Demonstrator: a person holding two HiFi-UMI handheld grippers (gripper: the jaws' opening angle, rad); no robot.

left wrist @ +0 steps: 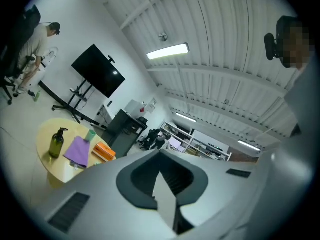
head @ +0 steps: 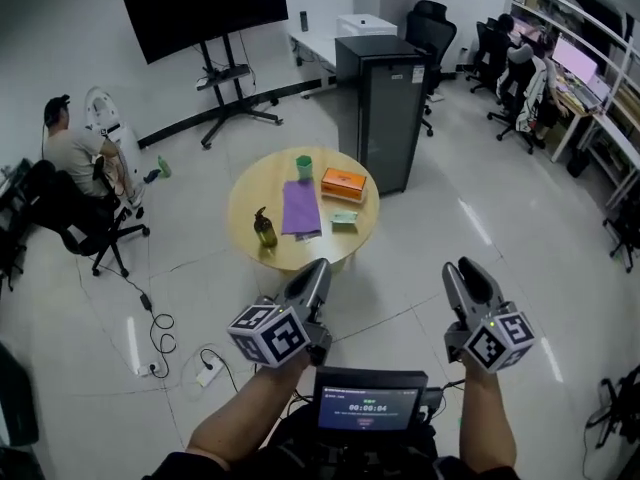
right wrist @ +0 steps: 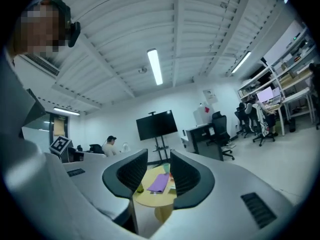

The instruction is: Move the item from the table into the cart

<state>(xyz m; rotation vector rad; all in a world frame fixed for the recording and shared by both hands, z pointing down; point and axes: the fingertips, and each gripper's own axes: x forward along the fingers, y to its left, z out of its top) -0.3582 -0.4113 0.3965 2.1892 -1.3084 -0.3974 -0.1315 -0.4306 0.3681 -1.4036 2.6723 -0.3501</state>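
A round yellow table [head: 250,203] stands ahead. On it are a dark pump bottle [head: 264,228], a purple cloth [head: 300,208], a green cup [head: 304,166], an orange box [head: 343,184] and a small packet [head: 344,218]. My left gripper [head: 318,268] is held short of the table's near edge, its jaws shut and empty [left wrist: 161,170]. The left gripper view shows the bottle [left wrist: 57,143] and cloth [left wrist: 77,150] far off to the left. My right gripper [head: 462,268] hangs to the right over the floor, open [right wrist: 159,171]. Nothing is between its pads; the cloth [right wrist: 160,182] shows far off through the gap.
A black cabinet [head: 385,108] stands just behind the table. A TV on a wheeled stand [head: 210,8] is at the back. A person sits on an office chair [head: 75,153] at left, with cables [head: 160,338] on the floor. A small screen [head: 368,408] sits below my arms.
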